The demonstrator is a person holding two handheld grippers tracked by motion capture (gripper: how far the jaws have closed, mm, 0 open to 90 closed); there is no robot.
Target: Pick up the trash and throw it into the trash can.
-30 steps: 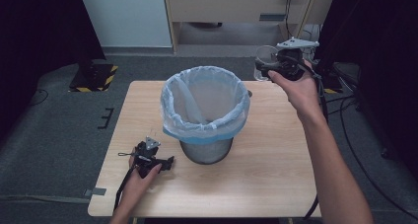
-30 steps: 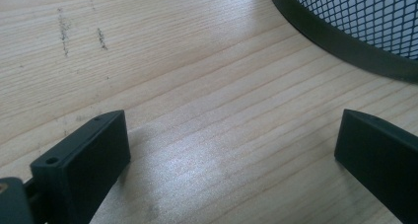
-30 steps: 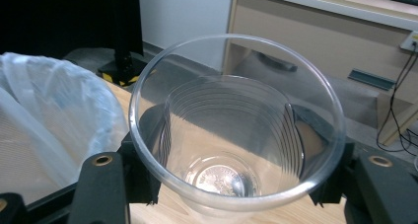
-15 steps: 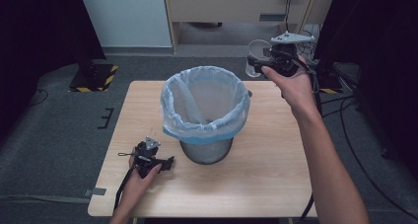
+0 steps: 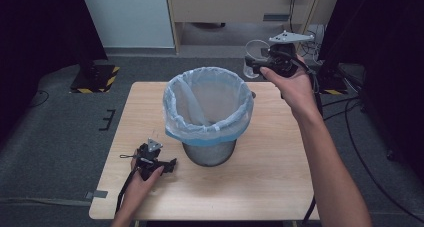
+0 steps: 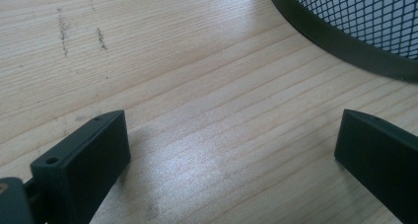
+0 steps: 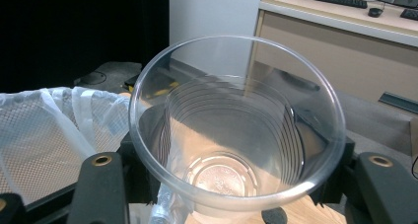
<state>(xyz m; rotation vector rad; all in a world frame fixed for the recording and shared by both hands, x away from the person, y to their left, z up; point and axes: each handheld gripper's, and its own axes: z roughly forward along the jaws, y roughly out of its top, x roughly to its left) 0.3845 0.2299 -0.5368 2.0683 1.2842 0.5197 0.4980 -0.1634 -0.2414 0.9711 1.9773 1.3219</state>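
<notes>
A black mesh bin (image 5: 209,154) lined with a pale blue bag (image 5: 207,104) stands at the middle of the wooden table (image 5: 270,172). My right gripper (image 5: 253,63) hangs above the table's far right corner, just beyond the bin's rim, shut on a clear plastic cup (image 5: 253,54). In the right gripper view the cup (image 7: 236,130) is upright and empty between the jaws, and the bag (image 7: 49,130) lies to its left. My left gripper (image 5: 171,165) rests on the table left of the bin's base, open; its view shows bare wood between the wide jaws (image 6: 231,155).
The bin's mesh base (image 6: 360,21) curves close past the left gripper's right jaw. Beyond the table there is a wooden desk (image 5: 235,7), cables on the grey floor (image 5: 350,107) at the right, and a yellow-black striped plate (image 5: 95,79) at the left.
My right gripper has lifted the cup a little and carried it left, nearer the bin's far rim. The left gripper has stayed put.
</notes>
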